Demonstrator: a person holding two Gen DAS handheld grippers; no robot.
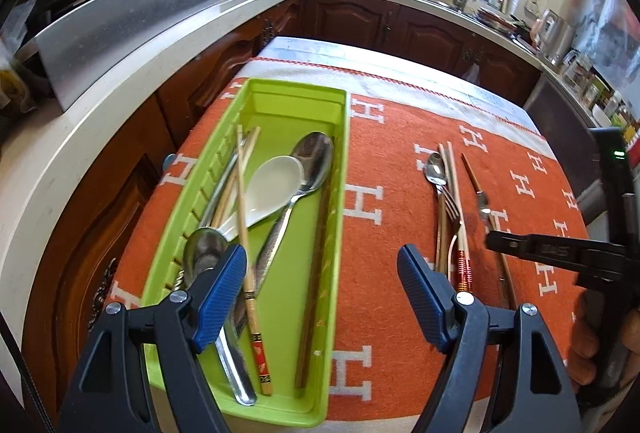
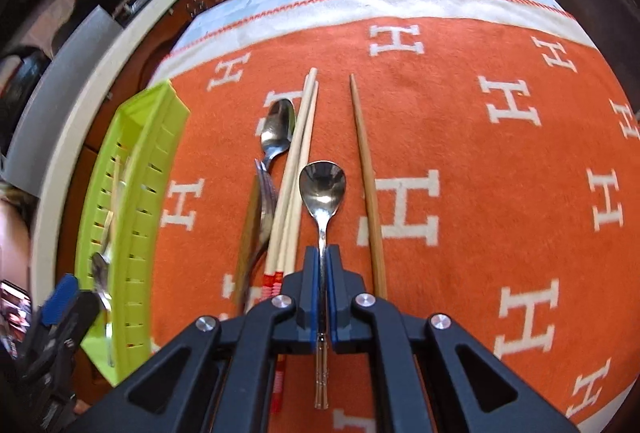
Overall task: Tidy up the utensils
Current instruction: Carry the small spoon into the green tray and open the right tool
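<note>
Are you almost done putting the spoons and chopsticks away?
About halfway. The green tray already holds spoons and chopsticks. The right gripper is shut on a small spoon. Still on the cloth: another spoon, a fork, and chopsticks.

A tray point(image 1: 256, 105) lies on the left part of a cloth point(image 1: 384, 169) that covers the counter point(image 1: 304, 47), its long side running away from the camera. In the tray lie several spoons, among them a wide ladle-like spoon point(image 1: 276, 181) resting over a long-handled spoon point(image 1: 308, 169), with chopsticks point(image 1: 244, 217) crossing them lengthwise. To the right of the tray, well apart from it, a second group lies on the cloth: a small spoon point(image 2: 278, 131), a fork point(image 2: 264, 209) just before it, a pair of chopsticks point(image 2: 298, 161) beside them, then another spoon point(image 2: 322, 193) (its handle between the right hand-held gripper point(image 2: 323, 257) fingers) and a single chopstick point(image 2: 366, 173) farthest right.
</note>
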